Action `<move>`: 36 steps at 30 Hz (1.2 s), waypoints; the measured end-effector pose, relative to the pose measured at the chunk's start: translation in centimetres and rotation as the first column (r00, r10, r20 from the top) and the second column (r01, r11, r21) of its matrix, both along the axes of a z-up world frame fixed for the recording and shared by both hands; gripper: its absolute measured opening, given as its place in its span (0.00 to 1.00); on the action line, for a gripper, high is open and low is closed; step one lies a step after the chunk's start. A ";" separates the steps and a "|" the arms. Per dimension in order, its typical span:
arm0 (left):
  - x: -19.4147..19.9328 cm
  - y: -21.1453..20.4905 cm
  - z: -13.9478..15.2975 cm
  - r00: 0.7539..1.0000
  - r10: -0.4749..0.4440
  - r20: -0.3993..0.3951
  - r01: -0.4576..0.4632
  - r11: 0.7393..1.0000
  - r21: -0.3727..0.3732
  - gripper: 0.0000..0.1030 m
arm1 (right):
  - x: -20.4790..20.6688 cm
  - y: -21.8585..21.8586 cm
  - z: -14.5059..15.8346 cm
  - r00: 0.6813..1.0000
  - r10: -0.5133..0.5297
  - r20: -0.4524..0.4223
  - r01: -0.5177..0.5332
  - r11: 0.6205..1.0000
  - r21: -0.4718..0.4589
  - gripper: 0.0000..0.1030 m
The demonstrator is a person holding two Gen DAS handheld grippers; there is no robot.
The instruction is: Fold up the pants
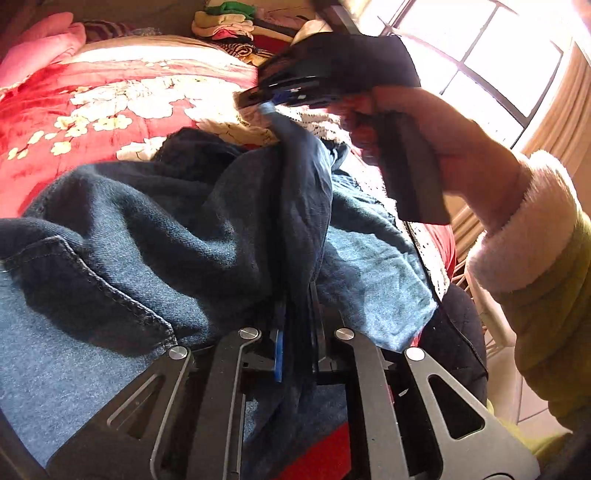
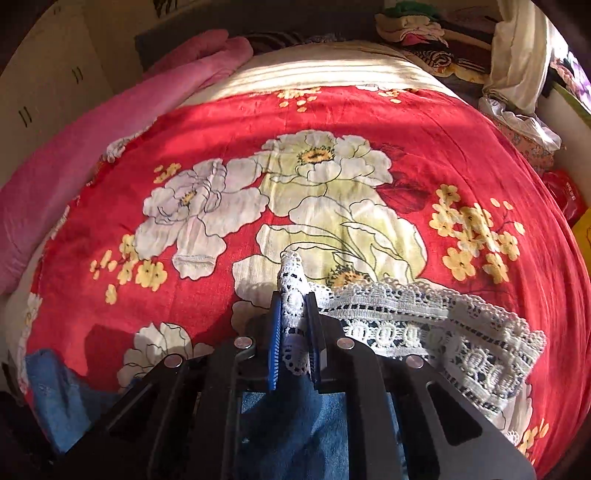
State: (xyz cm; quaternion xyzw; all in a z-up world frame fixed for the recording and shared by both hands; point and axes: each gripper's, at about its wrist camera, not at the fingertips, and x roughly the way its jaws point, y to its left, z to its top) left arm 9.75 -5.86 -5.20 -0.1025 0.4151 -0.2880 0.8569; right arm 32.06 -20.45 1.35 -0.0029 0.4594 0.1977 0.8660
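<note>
Denim pants (image 1: 122,236) bunched on the bed, nearest the left gripper (image 1: 297,314), whose jaws are clamped on a dark fold. Right gripper (image 2: 297,314): jaws pinch the white lace trim (image 2: 424,325). Beyond lies the red flowered blanket (image 2: 424,147); clothes pile (image 2: 417,26) farthest.

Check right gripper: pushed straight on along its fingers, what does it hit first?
Probably the red floral bedspread. The right gripper is shut on the white lace trim of the jeans, angled down at the bed; nothing else lies ahead, though depth is unclear.
</note>
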 end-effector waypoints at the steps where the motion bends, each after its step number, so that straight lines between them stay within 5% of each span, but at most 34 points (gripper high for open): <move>1: -0.2 0.0 0.3 1.000 -0.002 0.009 0.002 1.000 0.000 0.03 | -0.9 -1.3 1.1 1.000 -0.012 0.016 0.011 0.999 0.050 0.11; 9: -1.5 0.9 2.0 0.997 -0.019 0.069 0.018 1.000 0.011 0.03 | -10.9 -13.7 6.0 0.978 -0.193 0.081 0.162 0.943 0.291 0.11; 18: -1.7 0.0 1.3 0.997 -0.060 0.054 0.058 0.998 0.023 0.05 | -18.4 -20.2 -0.3 0.963 -0.261 -0.072 0.270 0.909 0.319 0.12; 22: -2.3 -1.6 1.9 0.993 -0.088 0.078 0.084 0.995 0.050 0.34 | -18.8 -20.6 -2.1 0.959 -0.269 -0.094 0.285 0.891 0.353 0.15; 28: -1.0 -4.7 1.8 0.988 -0.099 0.115 0.077 0.980 0.184 0.37 | -17.1 -20.8 -2.7 0.954 -0.284 -0.093 0.298 0.880 0.370 0.31; 30: -0.5 -5.7 1.4 0.988 -0.101 0.119 0.070 0.969 0.236 0.32 | -16.6 -21.2 -2.9 0.951 -0.290 -0.109 0.309 0.869 0.387 0.17; 31: -0.3 -6.1 1.2 0.988 -0.099 0.121 0.064 0.963 0.263 0.04 | -16.6 -21.6 -2.8 0.951 -0.289 -0.112 0.310 0.860 0.406 0.09; 36: -0.5 -5.9 2.0 0.984 -0.130 0.120 0.086 0.945 0.316 0.00 | -18.6 -23.6 -0.3 0.950 -0.305 -0.068 0.300 0.826 0.478 0.09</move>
